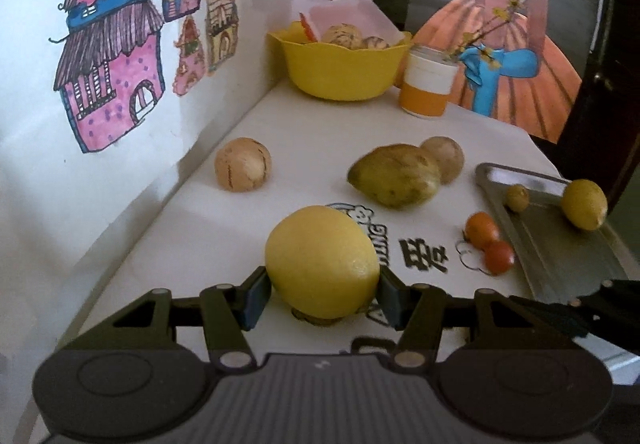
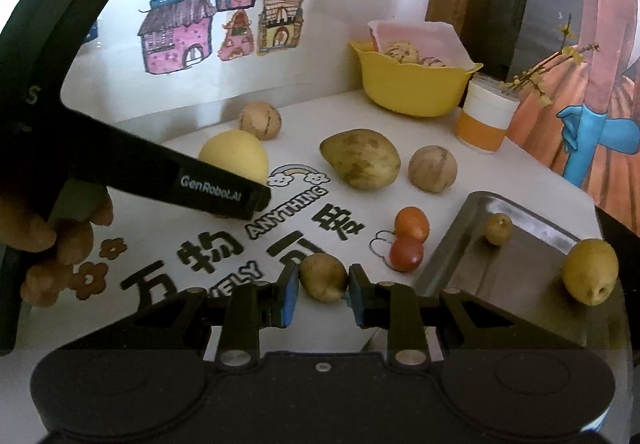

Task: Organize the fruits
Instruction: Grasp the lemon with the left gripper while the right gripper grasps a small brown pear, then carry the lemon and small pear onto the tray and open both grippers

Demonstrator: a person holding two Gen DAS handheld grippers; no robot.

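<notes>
Two hand-held grippers: left (image 1: 322, 298) clamping lemon (image 1: 322, 260), right (image 2: 323, 294) (pads touching) around small fruit (image 2: 323, 278).

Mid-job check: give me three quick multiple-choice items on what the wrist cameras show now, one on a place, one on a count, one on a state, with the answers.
1. Where do the two small orange-red fruits lie?
A. In the yellow bowl
B. On the mat beside the metal tray
C. On the metal tray

2. How many fruits lie on the metal tray?
A. Two
B. Four
C. None

3. What is the left tool doing?
A. Hanging open over the bowl
B. Closed on nothing
C. Gripping the large yellow fruit

Answers: 1 B, they sit on the white mat by the tray's edge. 2 A, one small and one bigger yellowish fruit. 3 C, both pads press the fruit's sides.
</notes>
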